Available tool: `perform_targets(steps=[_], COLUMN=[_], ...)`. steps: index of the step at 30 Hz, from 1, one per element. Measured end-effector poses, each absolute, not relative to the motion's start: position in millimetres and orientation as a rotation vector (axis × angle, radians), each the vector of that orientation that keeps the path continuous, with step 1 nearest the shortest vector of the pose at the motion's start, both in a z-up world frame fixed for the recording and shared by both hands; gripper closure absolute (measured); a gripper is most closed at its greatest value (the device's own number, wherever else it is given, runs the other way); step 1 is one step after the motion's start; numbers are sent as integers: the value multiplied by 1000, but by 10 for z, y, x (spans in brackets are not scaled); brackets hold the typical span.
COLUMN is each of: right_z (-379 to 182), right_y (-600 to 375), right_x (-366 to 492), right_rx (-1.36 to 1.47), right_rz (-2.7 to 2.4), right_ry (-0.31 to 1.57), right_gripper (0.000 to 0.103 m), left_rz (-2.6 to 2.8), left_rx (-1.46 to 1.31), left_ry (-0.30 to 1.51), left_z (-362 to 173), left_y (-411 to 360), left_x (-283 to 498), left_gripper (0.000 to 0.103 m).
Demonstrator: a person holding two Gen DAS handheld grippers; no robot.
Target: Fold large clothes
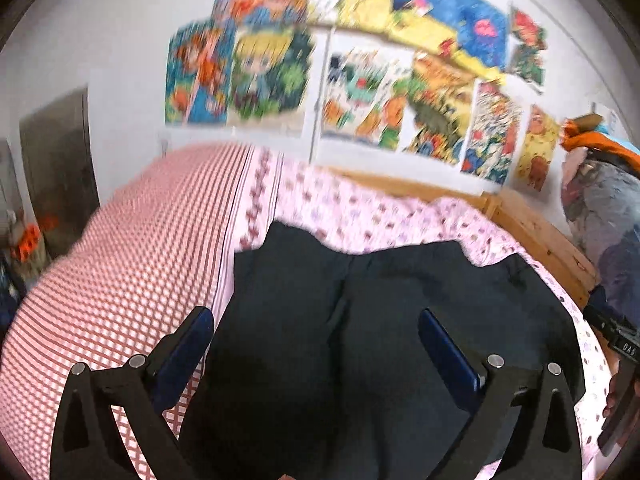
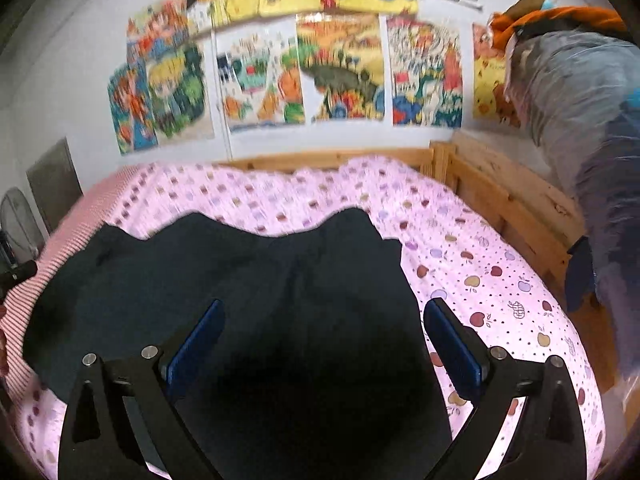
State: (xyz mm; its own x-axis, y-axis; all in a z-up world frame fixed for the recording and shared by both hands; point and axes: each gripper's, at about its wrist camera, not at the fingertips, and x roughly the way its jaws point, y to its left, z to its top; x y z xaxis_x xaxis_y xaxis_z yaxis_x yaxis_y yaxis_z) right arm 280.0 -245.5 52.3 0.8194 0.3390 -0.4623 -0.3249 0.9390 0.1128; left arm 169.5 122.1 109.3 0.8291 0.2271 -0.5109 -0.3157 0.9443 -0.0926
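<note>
Bed rail (image 2: 504, 196) blocks right side & rear; bagged bundle (image 2: 580, 92) beyond; pink sheet (image 2: 472, 256) free

The dark garment (image 2: 248, 280) is matt, soft cloth that takes almost no light. Under it lies a pink printed cotton-like sheet (image 2: 480, 264), and at nine o'clock in the left wrist view a red-checked woven cover (image 1: 132, 248). The bed frame (image 2: 508, 196) at two o'clock is bare, knotty wood. Each gripper (image 1: 316, 344) (image 2: 324, 336) has matt black plastic arms, shiny metal pins and smooth blue pads (image 2: 452, 344). Paper posters (image 2: 344, 68) cover the wall.
</note>
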Motion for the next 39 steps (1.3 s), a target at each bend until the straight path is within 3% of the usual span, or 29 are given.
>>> perform_targets(steps=[10, 18, 29, 39], right_z=[755, 875, 666, 357], right_y=[-2392, -2304, -2186, -2124], right_x=[1957, 1531, 1348, 1406], right_rx=[-22, -59, -57, -18], right_rz=[432, 516, 513, 458], right_ry=[279, 219, 224, 350], right_gripper=[5, 2, 2, 2], left_rz=[302, 316, 270, 277], left_rx=[-128, -72, 25, 48], left_ry=[416, 370, 322, 335], left_z=[1359, 1361, 1229, 1025], left_y=[707, 513, 342, 359], left_x=[1240, 856, 530, 427], left_gripper=[0, 0, 0, 0])
